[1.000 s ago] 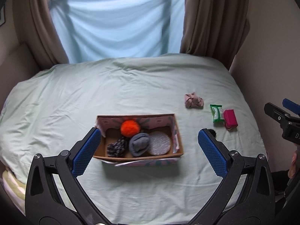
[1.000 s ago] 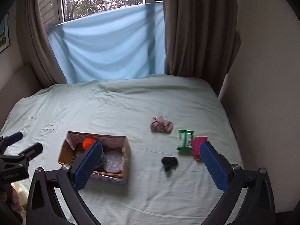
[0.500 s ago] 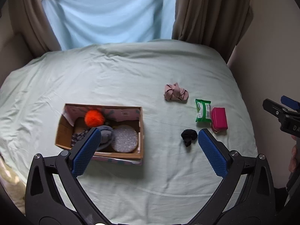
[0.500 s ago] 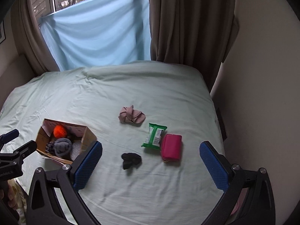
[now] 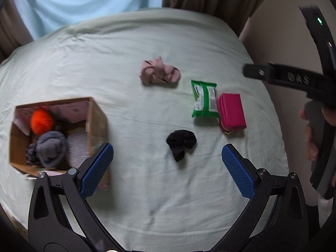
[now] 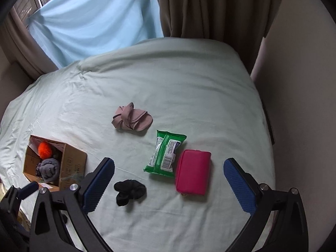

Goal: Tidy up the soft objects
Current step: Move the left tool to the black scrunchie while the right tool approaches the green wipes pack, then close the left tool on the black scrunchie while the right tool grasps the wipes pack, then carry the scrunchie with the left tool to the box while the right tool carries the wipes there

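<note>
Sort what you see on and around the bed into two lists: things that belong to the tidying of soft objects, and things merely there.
Belongs to the job:
cardboard box
black scrunchie
pink cloth
pink pouch
left tongs, open
right tongs, open

Merely there:
green wipes packet, perhaps
bed sheet
brown curtains
blue cloth

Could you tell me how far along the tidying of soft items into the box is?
Partly done: the box already holds an orange pom-pom and grey sock. Both claws, left and right, are open and empty. The black scrunchie, pink cloth, wipes and pouch remain on the bed.
</note>
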`<state>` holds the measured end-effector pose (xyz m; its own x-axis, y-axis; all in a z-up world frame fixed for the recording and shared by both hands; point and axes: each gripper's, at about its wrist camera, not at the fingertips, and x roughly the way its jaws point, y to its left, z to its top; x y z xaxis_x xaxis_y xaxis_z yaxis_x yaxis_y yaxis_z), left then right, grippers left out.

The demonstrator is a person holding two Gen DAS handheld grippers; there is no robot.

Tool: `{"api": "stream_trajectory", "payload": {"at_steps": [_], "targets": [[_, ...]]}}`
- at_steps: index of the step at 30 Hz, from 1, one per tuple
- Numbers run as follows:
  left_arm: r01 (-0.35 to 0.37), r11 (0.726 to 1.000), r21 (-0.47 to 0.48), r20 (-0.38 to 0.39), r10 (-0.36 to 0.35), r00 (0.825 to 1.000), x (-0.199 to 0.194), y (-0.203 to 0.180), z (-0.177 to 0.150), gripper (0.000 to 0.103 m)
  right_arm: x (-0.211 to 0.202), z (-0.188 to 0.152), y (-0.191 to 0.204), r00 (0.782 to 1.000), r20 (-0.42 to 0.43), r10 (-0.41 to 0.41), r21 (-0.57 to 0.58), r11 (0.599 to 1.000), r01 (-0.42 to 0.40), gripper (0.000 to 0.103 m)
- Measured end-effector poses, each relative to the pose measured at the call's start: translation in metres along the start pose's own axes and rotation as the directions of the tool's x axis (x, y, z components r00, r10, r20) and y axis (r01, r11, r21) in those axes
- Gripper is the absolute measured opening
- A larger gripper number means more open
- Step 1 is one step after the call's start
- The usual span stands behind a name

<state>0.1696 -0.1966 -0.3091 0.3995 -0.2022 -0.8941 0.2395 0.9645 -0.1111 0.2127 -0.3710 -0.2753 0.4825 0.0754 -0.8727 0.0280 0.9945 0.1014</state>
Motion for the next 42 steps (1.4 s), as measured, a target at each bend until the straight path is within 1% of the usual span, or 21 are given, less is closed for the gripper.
{"api": "stream_trajectory", "payload": {"at_steps": [3,9,14,15,16,18,21,23,25,26,27,28,29,30,32,34,35,36,37,39,42], "targets": [[0.022,1.0,0.003,-0.036,-0.021,0.999,0.035,-0.01,-0.003,0.103,0.035,0.005,-0.002,0.999,-0.032,0.0,-0.026,1.0,-0.001,0.103],[0.036,0.999,-0.01,-0.061,-0.037,0.997,0.09,-0.011,-0.008,0.103,0.102,0.011,-0.003,0.996,-0.082,0.028,-0.065,0.997,-0.033,0.103],[0.029,1.0,-0.009,-0.079,-0.029,0.996,0.124,-0.01,-0.011,0.103,0.136,0.01,0.002,0.995,-0.095,0.036,-0.114,0.992,-0.047,0.103],[0.024,1.0,-0.01,-0.081,-0.025,0.996,0.13,-0.011,-0.011,0.102,0.143,0.008,0.004,0.994,-0.102,0.031,-0.126,0.991,-0.044,0.101],[0.022,1.0,-0.011,-0.081,-0.023,0.996,0.133,-0.011,-0.011,0.102,0.148,0.007,0.004,0.994,-0.108,0.029,-0.134,0.99,-0.043,0.095],[0.026,1.0,0.006,-0.079,-0.025,0.997,0.142,-0.014,-0.011,0.102,0.16,0.005,0.005,0.993,-0.114,0.012,-0.147,0.989,-0.029,0.09],[0.011,0.999,0.053,-0.086,-0.007,0.996,0.153,-0.021,-0.011,0.102,0.175,0.002,0.007,0.992,-0.129,0.002,-0.174,0.984,-0.024,0.09],[0.037,0.998,0.054,-0.108,-0.031,0.994,0.162,-0.023,-0.013,0.1,0.186,0.0,0.007,0.989,-0.145,-0.007,-0.185,0.982,-0.02,0.088],[0.073,0.996,0.047,-0.139,-0.066,0.988,0.17,-0.024,-0.015,0.092,0.194,-0.002,0.008,0.989,-0.149,-0.027,-0.202,0.979,-0.004,0.083],[0.076,0.996,0.052,-0.158,-0.066,0.985,0.175,-0.025,-0.016,0.09,0.196,-0.003,0.009,0.988,-0.147,-0.04,-0.209,0.978,0.008,0.082],[0.074,0.995,0.062,-0.174,-0.063,0.983,0.179,-0.027,-0.018,0.081,0.197,-0.002,0.01,0.988,-0.146,-0.042,-0.209,0.978,0.011,0.081],[0.071,0.995,0.074,-0.195,-0.055,0.979,0.184,-0.029,-0.02,0.07,0.198,-0.002,0.01,0.989,-0.144,-0.04,-0.207,0.978,0.009,0.079],[0.059,0.995,0.084,-0.203,-0.041,0.978,0.187,-0.029,-0.021,0.067,0.199,-0.003,0.01,0.989,-0.144,-0.031,-0.204,0.979,0.001,0.078],[0.054,0.995,0.089,-0.198,-0.036,0.98,0.187,-0.029,-0.021,0.063,0.2,-0.003,0.011,0.989,-0.144,-0.029,-0.206,0.978,-0.001,0.075],[0.061,0.995,0.073,-0.188,-0.046,0.981,0.186,-0.024,-0.018,0.052,0.201,-0.004,0.013,0.989,-0.143,-0.029,-0.215,0.977,-0.003,0.073],[0.057,0.997,0.042,-0.19,-0.048,0.981,0.187,-0.015,-0.014,0.034,0.2,-0.007,0.015,0.99,-0.139,-0.023,-0.225,0.974,-0.009,0.064],[0.059,0.998,0.026,-0.19,-0.053,0.98,0.187,-0.011,-0.012,0.031,0.198,-0.009,0.016,0.991,-0.136,-0.019,-0.228,0.974,-0.013,0.062],[0.06,0.998,0.011,-0.19,-0.057,0.98,0.188,-0.007,-0.011,0.024,0.197,-0.011,0.017,0.991,-0.133,-0.013,-0.23,0.973,-0.018,0.056],[0.066,0.998,-0.007,-0.191,-0.066,0.979,0.188,-0.002,-0.009,0.021,0.196,-0.012,0.018,0.991,-0.132,-0.008,-0.232,0.973,-0.023,0.052],[0.073,0.997,-0.023,-0.187,-0.076,0.979,0.186,0.003,-0.007,0.02,0.193,-0.013,0.02,0.991,-0.131,0.002,-0.225,0.974,-0.031,0.049],[0.061,0.998,-0.018,-0.177,-0.064,0.982,0.183,0.006,-0.006,0.019,0.189,-0.014,0.019,0.99,-0.138,0.04,-0.194,0.979,-0.067,0.043]]}}
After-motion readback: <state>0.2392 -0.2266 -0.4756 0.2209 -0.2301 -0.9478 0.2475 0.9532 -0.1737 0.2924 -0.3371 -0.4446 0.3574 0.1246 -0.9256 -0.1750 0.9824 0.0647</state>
